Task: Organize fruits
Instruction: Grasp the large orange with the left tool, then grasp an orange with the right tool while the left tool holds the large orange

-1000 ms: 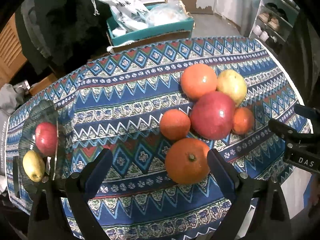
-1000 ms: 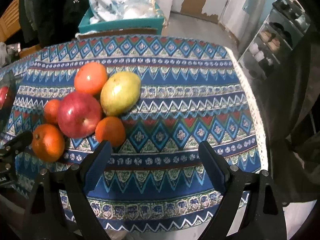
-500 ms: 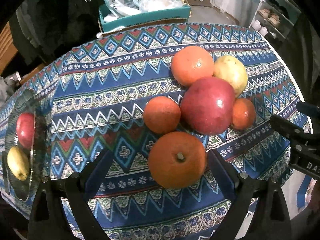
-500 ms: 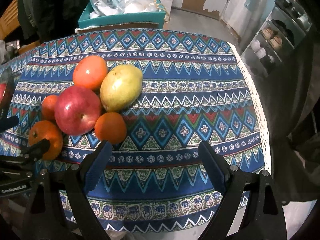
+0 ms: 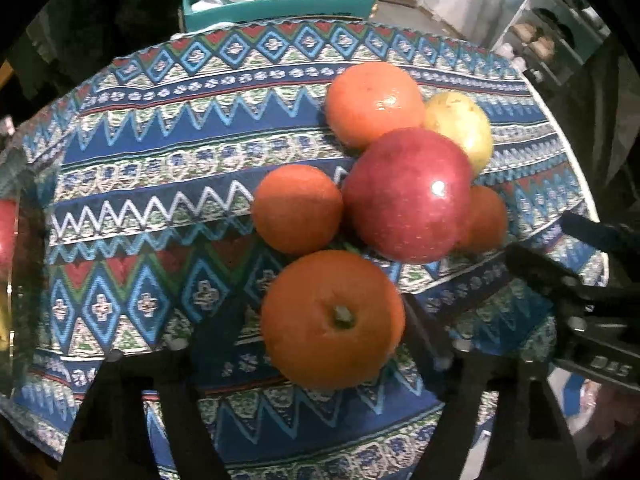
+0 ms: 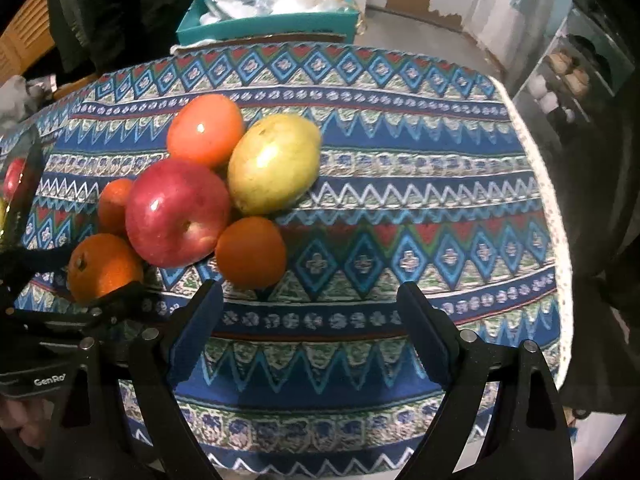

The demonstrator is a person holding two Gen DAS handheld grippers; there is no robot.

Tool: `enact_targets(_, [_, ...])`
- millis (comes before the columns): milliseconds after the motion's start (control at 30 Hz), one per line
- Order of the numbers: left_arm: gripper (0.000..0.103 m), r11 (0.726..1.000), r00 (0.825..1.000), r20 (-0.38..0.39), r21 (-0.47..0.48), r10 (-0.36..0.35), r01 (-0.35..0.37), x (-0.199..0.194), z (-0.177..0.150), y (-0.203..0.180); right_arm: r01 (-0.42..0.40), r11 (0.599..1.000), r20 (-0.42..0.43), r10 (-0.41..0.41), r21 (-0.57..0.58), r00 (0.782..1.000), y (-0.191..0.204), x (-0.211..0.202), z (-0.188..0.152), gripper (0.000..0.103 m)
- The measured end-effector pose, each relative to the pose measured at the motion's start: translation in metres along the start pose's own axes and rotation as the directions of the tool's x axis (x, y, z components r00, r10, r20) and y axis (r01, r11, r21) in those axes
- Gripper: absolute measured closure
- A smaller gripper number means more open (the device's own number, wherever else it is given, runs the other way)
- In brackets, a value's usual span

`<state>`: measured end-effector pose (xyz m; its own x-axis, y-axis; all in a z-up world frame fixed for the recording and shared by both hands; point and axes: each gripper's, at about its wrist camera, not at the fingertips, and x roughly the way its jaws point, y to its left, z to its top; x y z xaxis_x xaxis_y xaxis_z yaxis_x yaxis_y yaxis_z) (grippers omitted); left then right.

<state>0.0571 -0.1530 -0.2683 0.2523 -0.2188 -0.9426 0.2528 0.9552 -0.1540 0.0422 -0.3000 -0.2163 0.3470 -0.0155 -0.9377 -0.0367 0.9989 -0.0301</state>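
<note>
Two steep, close wrist views down onto one shared fruit pile (image 5: 384, 184).

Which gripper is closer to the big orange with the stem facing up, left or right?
Left. The left gripper has just been closing around the big stem-up orange, its fingers at both sides. The right gripper is open over bare patterned tablecloth, beside the fruit pile.

Both handheld grippers were matte black, with angular finger arms pinned by silver round-head screws. The right gripper (image 6: 310, 328) had dark blue pads lining its fingers (image 6: 196, 320). The left gripper (image 5: 332, 320) body bore white lettering reading "GenRo", cut off at its edge.
</note>
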Motion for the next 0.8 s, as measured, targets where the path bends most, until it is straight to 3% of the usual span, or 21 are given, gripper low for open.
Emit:
enact_targets(100, [0.036, 0.999, 0.999, 0.006, 0.019, 0.049, -0.049, -0.002, -0.001, -0.004, -0.012, 1.0, -0.001, 0.012, -0.011, 1.0, 0.005, 0.006, 0.002, 0.015])
enact_targets(467, [0.037, 0.996, 0.996, 0.018, 0.011, 0.089, -0.09, -0.011, -0.003, 0.014, -0.033, 0.995, -0.033, 0.03, -0.093, 0.999, 0.026, 0.034, 0.013, 0.019])
enact_targets(667, [0.037, 0.997, 0.997, 0.021, -0.013, 0.08, -0.08, -0.015, -0.004, 0.029, -0.075, 0.994, -0.054, 0.071, -0.078, 0.996, 0.024, 0.048, 0.015, 0.035])
enact_targets(767, [0.037, 0.997, 0.996, 0.023, -0.01, 0.081, -0.081, -0.015, -0.005, 0.028, -0.119, 0.991, -0.064, 0.115, -0.06, 0.991, 0.023, 0.055, 0.017, 0.049])
enact_targets(800, [0.037, 0.997, 0.996, 0.023, -0.008, 0.083, -0.083, -0.016, -0.005, 0.027, -0.137, 0.989, -0.063, 0.134, -0.059, 0.989, 0.024, 0.055, 0.017, 0.058])
